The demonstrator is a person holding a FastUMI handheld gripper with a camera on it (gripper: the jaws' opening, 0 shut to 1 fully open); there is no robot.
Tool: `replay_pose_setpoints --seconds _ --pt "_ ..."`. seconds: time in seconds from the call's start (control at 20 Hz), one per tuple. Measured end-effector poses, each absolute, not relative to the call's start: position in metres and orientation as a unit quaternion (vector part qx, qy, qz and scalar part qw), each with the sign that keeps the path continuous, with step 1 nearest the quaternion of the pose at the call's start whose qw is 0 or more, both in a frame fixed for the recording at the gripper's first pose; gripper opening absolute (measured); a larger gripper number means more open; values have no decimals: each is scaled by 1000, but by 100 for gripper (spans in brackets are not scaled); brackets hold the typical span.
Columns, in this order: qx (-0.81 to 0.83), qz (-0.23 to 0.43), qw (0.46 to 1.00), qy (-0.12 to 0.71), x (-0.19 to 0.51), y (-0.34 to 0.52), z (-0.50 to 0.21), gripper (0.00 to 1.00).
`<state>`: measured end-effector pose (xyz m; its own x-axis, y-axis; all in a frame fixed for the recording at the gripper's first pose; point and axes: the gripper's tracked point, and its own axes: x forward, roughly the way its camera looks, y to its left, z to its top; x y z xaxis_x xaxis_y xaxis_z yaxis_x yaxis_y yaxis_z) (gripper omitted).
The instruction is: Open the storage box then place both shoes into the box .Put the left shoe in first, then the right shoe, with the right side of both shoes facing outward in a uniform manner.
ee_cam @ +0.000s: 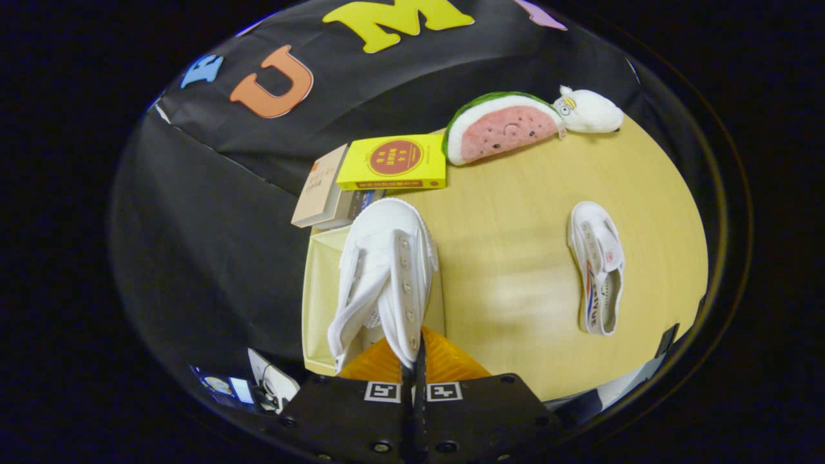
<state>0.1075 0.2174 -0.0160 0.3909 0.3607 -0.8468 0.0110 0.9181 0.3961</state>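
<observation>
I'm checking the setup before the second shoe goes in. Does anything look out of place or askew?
Nothing is spilled or damaged. The tool is shut on a white shoe, held tilted over the open storage box. The other shoe lies on its side on the table, apart from the box.

Storage box (320, 303) interior — mostly hidden behind held shoe (387, 277).

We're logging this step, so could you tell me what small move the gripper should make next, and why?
Probably lower the held shoe into the open storage box: the gripper has its jaws pinched on it above the box, while the other shoe lies on the table.
</observation>
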Motion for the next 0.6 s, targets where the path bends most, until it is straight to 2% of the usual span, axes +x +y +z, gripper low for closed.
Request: replay_pose_setpoints --seconds 0.25,0.6 --pt "176 126 806 551 111 288 -33 0" --pt "200 82 814 539 141 346 -93 0"
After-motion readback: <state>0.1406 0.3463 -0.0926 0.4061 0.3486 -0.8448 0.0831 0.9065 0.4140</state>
